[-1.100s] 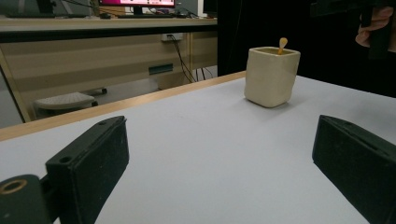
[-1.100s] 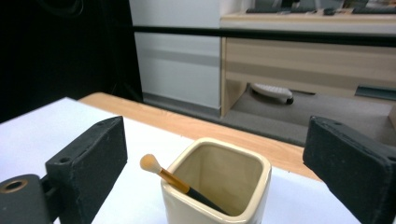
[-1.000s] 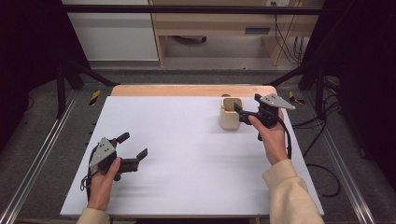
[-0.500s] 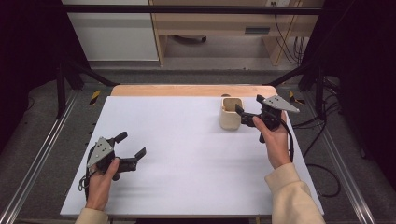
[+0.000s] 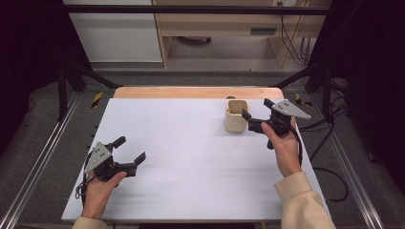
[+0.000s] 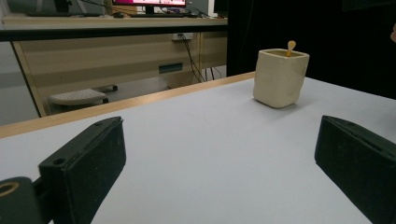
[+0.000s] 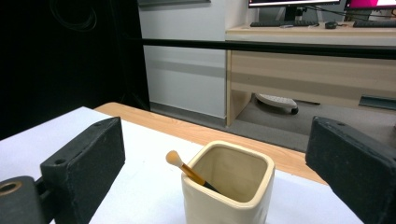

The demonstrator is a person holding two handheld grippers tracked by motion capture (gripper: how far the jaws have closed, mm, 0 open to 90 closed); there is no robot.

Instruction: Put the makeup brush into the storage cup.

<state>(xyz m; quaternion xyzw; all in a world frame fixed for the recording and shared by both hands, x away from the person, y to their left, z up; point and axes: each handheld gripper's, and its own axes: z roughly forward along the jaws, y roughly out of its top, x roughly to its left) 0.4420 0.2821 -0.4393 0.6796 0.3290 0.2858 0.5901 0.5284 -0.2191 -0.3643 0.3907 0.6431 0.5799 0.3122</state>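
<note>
White-topped table with a wooden far edge spanning the middle of the frame, cream square-mouthed cup standing upright on it toward the upper right, holding a small wooden stick leaning inside.

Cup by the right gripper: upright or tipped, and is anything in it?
Upright: the cup stands on its base, mouth up. A stick with a rounded tip leans inside, poking over the rim.

The left claw lies low in the left hand, jaws wide apart. The right claw, raised in the right hand, gapes too.
</note>
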